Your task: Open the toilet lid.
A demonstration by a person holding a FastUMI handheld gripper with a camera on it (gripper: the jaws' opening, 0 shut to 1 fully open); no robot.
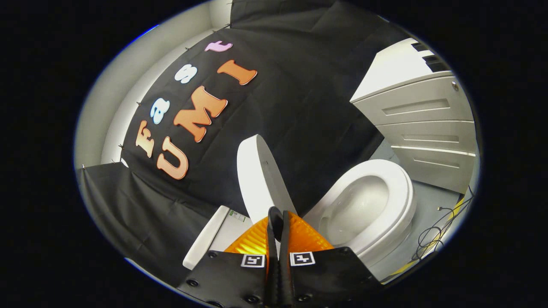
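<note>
Gripper view: white lid [258, 175] upright, fingers [286, 237] together.

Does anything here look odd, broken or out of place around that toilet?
Nothing looks broken or spilled. The toilet lid stands raised and the bowl looks clean. The one untidy thing is a tangle of loose cables on the floor beyond the bowl, below the drawer cabinet. The tool has its fingers pressed together, holding nothing.
</note>
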